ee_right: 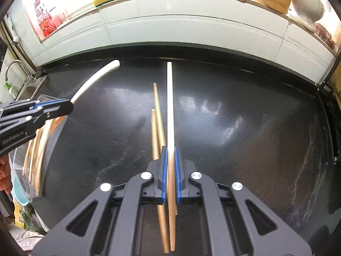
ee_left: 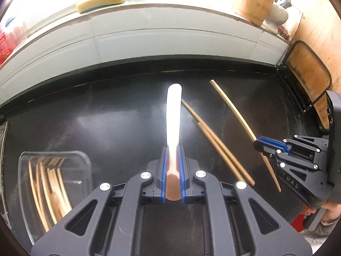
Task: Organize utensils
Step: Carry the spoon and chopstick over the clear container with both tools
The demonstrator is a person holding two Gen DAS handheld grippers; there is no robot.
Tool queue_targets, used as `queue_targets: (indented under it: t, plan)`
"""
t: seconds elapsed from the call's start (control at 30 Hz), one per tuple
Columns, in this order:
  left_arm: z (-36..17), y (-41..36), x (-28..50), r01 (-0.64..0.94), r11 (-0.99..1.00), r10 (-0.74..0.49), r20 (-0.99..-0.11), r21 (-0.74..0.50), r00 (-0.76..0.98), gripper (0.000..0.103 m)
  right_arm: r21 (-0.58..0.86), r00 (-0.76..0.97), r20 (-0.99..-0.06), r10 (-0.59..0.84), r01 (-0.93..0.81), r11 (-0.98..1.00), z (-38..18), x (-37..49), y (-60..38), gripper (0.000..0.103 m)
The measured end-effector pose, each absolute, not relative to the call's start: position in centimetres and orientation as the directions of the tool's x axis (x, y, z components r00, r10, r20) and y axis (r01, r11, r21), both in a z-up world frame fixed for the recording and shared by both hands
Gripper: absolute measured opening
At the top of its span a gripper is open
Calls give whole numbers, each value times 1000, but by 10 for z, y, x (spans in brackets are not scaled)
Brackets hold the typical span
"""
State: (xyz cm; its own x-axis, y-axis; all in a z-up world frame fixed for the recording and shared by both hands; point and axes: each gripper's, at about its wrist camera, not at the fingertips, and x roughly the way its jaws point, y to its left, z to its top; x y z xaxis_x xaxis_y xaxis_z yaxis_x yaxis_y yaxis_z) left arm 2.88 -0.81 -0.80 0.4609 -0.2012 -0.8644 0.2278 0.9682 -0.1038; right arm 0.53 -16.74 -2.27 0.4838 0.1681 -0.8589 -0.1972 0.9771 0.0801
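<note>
My left gripper [ee_left: 173, 149] is shut on a white utensil handle with a brownish end [ee_left: 173, 115] and holds it above the black counter; it also shows in the right wrist view [ee_right: 96, 77]. My right gripper [ee_right: 169, 149] is shut on a pale wooden chopstick [ee_right: 169, 106], which also shows in the left wrist view [ee_left: 234, 111]. Two brown chopsticks [ee_right: 156, 123] lie on the counter just left of it and show in the left wrist view [ee_left: 215, 143]. A clear tray [ee_left: 53, 183] at the left holds several wooden chopsticks.
The black counter [ee_right: 245, 128] ends at a white tiled wall. On the sill stand a yellow sponge [ee_left: 100, 1] and a wooden holder [ee_left: 255, 0]. A wire rack with a wooden board [ee_left: 309, 81] stands at the right. A sink tap [ee_right: 15, 68] is at the far left.
</note>
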Motion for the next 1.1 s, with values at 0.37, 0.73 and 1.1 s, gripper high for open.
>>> queue_targets:
  t: [0.37,0.73,1.1]
  plan:
    - [11,67,-6,200,973,-201,-859,-118,471,9,108,495,-843,212,-230,967,0,-15,-89,7]
    - [20,153,-38,153,976,-211,-842,-155,496,9,188,479,-825,299,-266,946,13,-36,-15,7]
    - [21,223,-64,77,983,-183,-835,-168,519,9,287,418,-828,374,-256,923,-1,-48,41,7]
